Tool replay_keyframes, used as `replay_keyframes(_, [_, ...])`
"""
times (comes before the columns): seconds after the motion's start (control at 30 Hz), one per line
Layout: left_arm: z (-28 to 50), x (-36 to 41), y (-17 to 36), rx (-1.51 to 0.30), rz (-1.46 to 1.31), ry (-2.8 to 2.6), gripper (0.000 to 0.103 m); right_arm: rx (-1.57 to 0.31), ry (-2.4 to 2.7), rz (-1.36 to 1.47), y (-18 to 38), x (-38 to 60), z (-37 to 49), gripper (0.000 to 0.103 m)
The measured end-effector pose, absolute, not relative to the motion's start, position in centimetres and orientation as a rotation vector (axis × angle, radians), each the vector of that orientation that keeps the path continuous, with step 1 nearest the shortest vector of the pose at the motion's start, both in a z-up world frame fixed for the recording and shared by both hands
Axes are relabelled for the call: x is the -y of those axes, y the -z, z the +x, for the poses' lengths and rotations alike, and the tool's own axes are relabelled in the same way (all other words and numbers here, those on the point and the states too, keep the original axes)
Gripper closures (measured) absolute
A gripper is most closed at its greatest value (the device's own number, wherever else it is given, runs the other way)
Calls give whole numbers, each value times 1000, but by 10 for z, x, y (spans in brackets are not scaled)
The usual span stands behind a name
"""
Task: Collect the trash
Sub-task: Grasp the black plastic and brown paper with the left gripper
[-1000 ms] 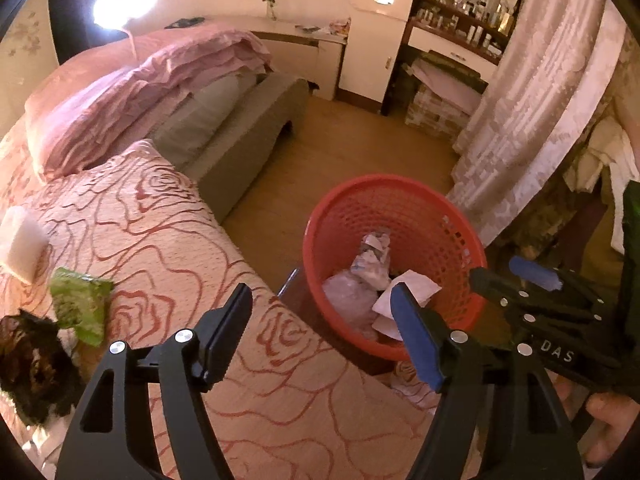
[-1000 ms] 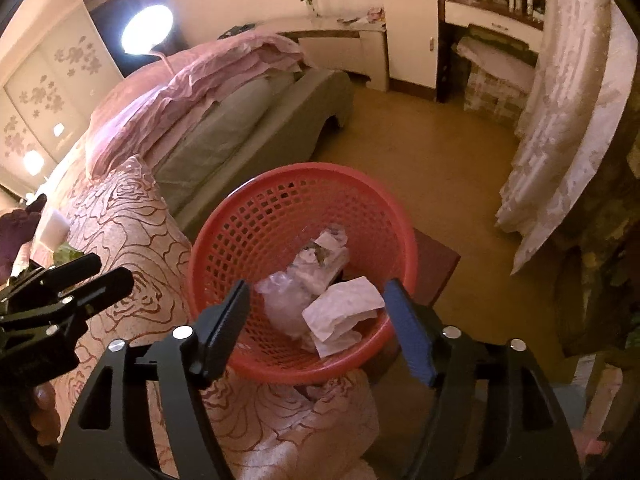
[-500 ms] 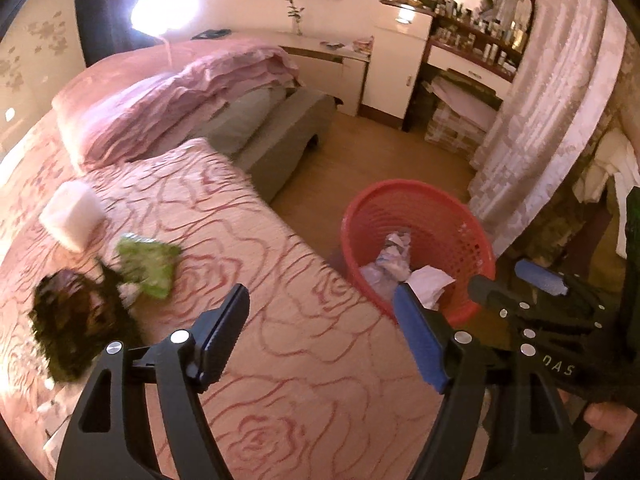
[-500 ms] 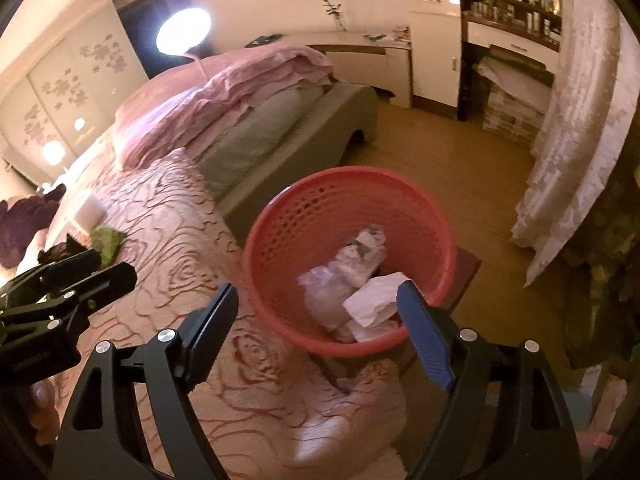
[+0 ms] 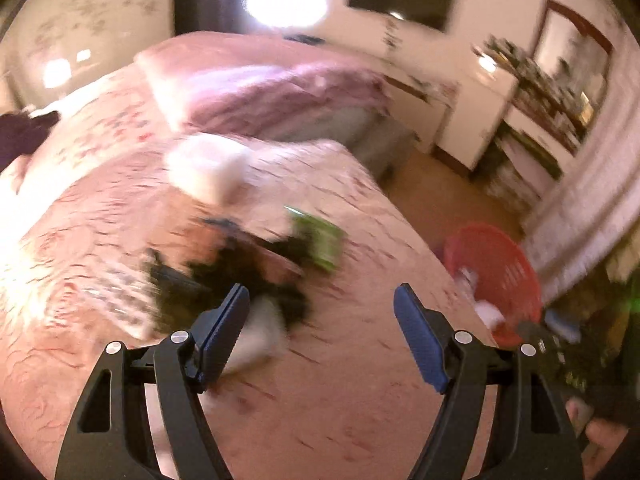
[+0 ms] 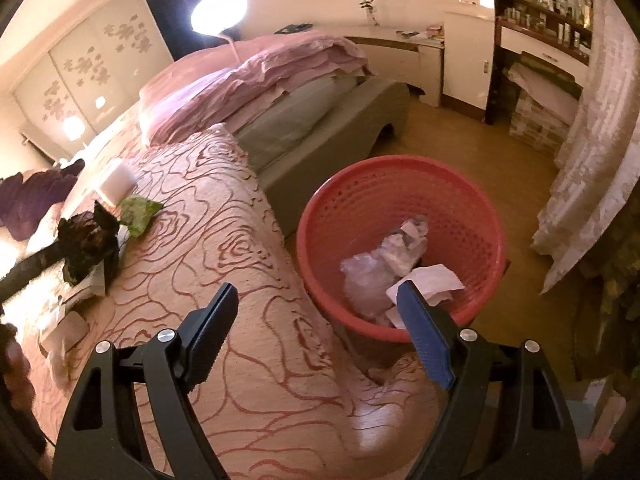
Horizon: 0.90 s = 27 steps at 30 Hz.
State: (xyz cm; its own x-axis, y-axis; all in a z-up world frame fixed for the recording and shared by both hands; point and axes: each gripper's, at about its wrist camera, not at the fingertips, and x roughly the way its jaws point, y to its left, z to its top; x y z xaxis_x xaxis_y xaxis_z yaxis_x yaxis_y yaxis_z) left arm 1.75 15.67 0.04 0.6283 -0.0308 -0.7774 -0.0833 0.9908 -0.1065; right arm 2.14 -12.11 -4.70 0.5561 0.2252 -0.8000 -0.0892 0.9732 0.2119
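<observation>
Swinging left since a second ago, my left gripper (image 5: 320, 316) now hangs spread and empty over the rose-patterned quilted bedspread (image 5: 360, 400), and the dark crinkly wrapper (image 5: 224, 276), green foil packet (image 5: 320, 240) and what may be a soft white block (image 5: 208, 172), all blurred, have slid to mid-frame. My right gripper (image 6: 316, 320) is also spread, holding nothing. At centre right of its frame sits the round red mesh basket (image 6: 400, 184) holding crumpled paper (image 6: 424, 284) on the wooden floor (image 6: 460, 132), hard against the bed's edge.

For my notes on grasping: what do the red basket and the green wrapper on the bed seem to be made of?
The red basket looks like moulded plastic: its wall is a regular perforated mesh with a smooth rim. The green wrapper seems to be thin plastic film, creased and lying flat on the bedspread, though paper cannot be excluded.
</observation>
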Motion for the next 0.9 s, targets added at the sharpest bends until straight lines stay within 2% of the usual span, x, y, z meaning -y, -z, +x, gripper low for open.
replay_keyframes(0.27, [51, -214, -13, -849, -214, -153, 31, -961, -192, 147, 44, 116, 18, 24])
replay_keyframes(0.5, [79, -209, 17, -960, -201, -95, 34, -963, -182, 140, 40, 119, 19, 24])
replay_keyframes(0.67, [83, -206, 41, -1051, -198, -66, 66, -969, -174, 130, 40, 119, 22, 24])
replay_keyframes(0.77, [78, -212, 42, -1034, -243, -40, 72, -968, -184, 118, 39, 113, 23, 24])
replay_keyframes(0.9, [68, -218, 35, -1008, -260, -27, 73, -971, -210, 106, 37, 102, 27, 24])
